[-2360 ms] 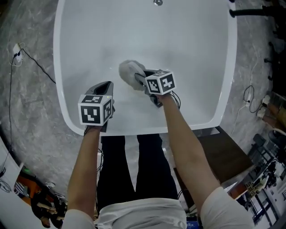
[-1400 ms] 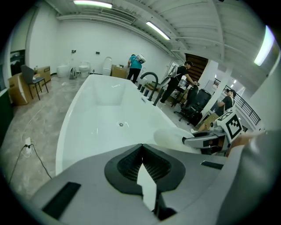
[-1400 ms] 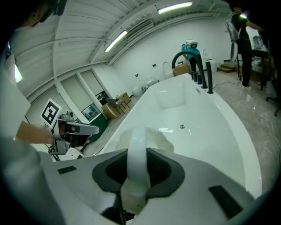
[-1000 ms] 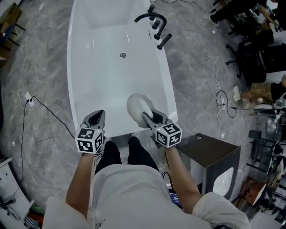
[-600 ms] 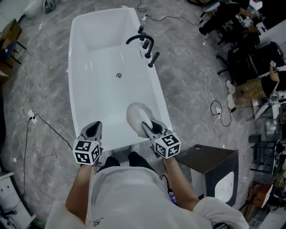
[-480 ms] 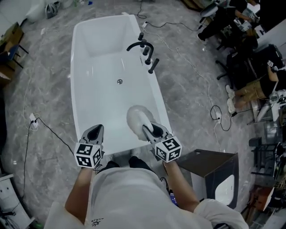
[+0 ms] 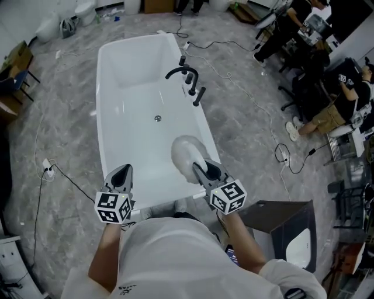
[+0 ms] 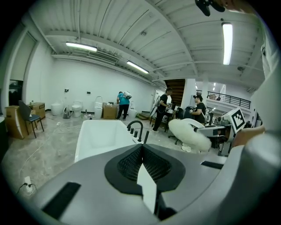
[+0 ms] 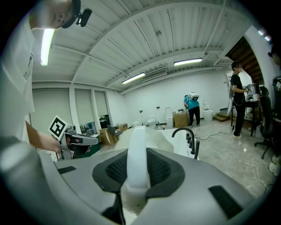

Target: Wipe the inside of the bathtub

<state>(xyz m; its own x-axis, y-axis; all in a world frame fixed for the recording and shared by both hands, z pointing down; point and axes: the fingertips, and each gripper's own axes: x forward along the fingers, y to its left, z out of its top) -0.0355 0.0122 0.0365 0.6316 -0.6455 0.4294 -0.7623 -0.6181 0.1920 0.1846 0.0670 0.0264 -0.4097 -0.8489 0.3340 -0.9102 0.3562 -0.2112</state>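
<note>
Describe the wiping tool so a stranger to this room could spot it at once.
Find the long white bathtub on the grey floor. Near its closer end, the right hand-held gripper clamps a white pad: the only fluffy, oval thing, unlike the hard black tap.

Floor [image 7: 58,117]: grey, marbled, glossy.
Standing on it:
- white bathtub [image 7: 100,128], stretching ahead of both tongs, its near end below the left gripper [image 7: 123,173] and right gripper [image 7: 201,169];
- dark cabinet [image 7: 283,225], just right of the right gripper;
- socket strip [image 7: 48,170] with black cable, left of the left gripper;
- loose cables [image 7: 286,153], well right of the right gripper;
- cardboard box [image 7: 158,6], far ahead of both.
</note>
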